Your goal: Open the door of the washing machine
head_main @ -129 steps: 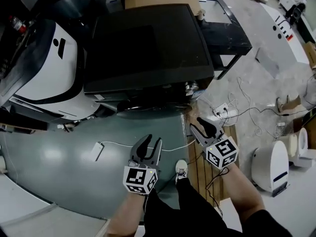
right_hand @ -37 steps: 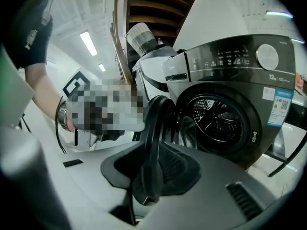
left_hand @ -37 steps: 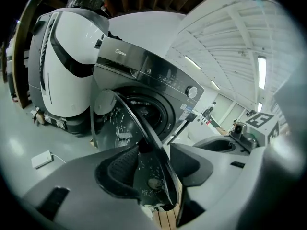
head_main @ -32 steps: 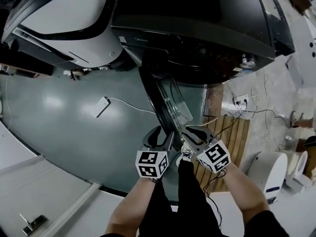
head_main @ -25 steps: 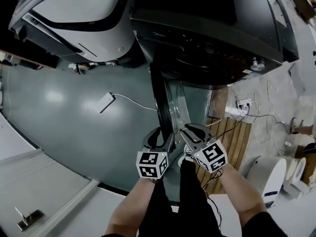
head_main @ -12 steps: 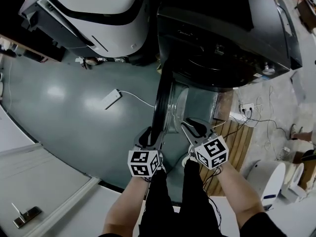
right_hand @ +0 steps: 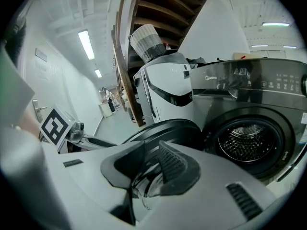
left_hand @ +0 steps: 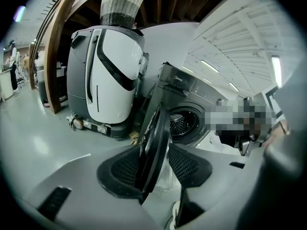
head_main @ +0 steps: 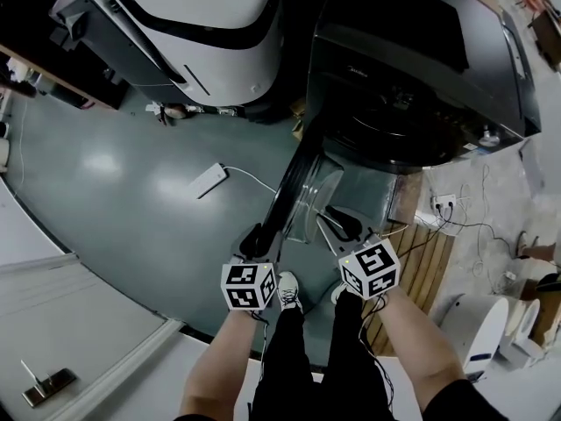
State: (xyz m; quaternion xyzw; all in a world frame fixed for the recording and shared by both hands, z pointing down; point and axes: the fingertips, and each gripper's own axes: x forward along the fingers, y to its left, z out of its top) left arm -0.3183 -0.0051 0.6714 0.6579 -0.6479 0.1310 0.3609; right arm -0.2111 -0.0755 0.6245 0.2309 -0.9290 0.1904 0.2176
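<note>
The black front-loading washing machine [head_main: 412, 68] stands at the upper right, its steel drum [right_hand: 247, 140] exposed. Its round door [head_main: 294, 182] has swung out and shows edge-on. My left gripper [head_main: 256, 239] straddles the door's black rim [left_hand: 156, 143]. Its jaws stand wide: the rim lies against one pad and a slit shows at the other. My right gripper [head_main: 344, 222] is on the door's inner side, its pads closed on the edge of the clear glass bowl [right_hand: 148, 183].
A white-and-black machine [head_main: 206, 24] stands left of the washer with a wicker basket [left_hand: 120, 4] on top. A white power strip [head_main: 209, 180] and its cable lie on the grey floor. Wooden slats [head_main: 429, 261] and white appliances [head_main: 478, 323] are at the right. The person's shoe [head_main: 287, 289] is below the door.
The door has swung further out from the washer, toward the left. Both grippers have come back toward the person with it, the left one still around the rim.
</note>
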